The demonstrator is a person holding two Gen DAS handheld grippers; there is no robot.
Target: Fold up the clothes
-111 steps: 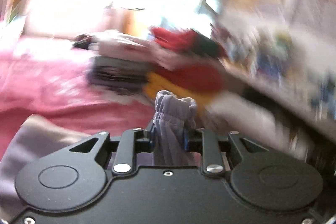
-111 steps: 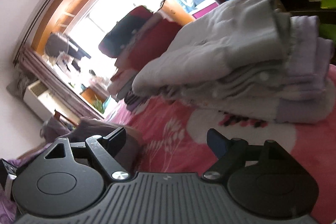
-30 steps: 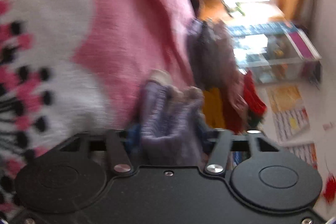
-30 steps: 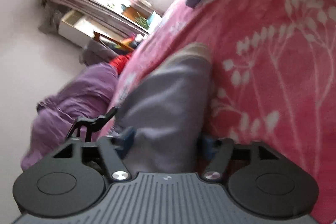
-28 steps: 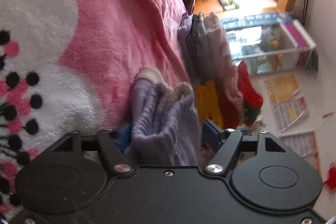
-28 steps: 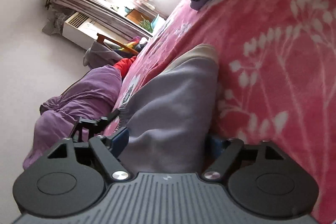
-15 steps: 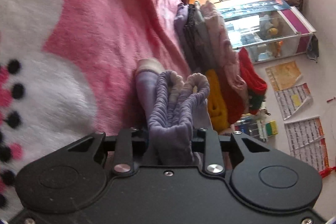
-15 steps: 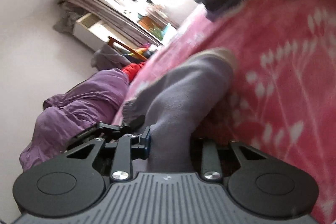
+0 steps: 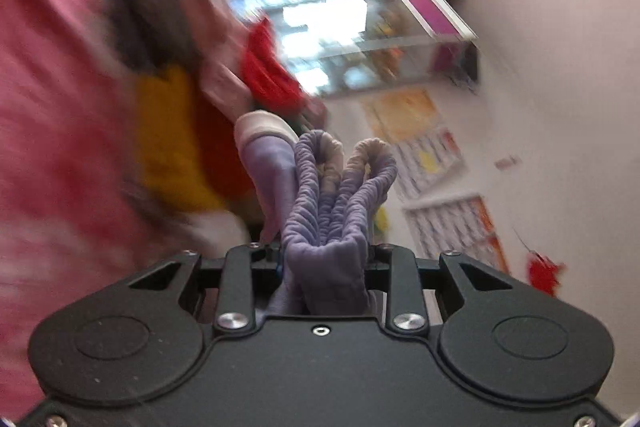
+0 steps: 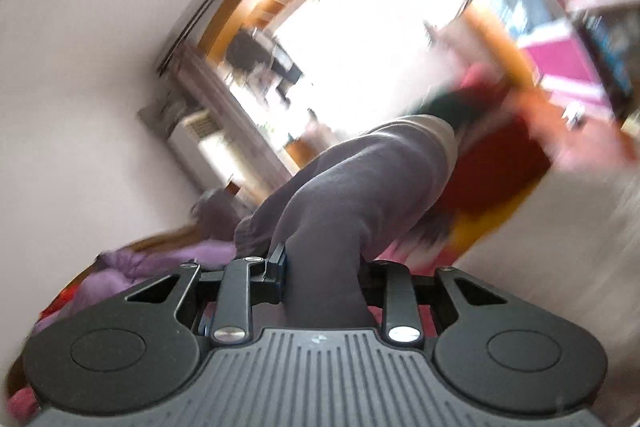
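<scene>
A pink fleece blanket (image 9: 48, 131) covers the bed, with a blurred pile of yellow, red and grey clothes (image 9: 168, 131) on it. The soft lilac-grey elastic-waisted garment (image 9: 332, 187) hangs raised between both grippers: left gripper (image 9: 325, 259) clenched on its gathered waistband, right gripper (image 10: 322, 267) clenched on smooth cloth. It seems doubled over, so folding looks partway, with laying down left.
</scene>
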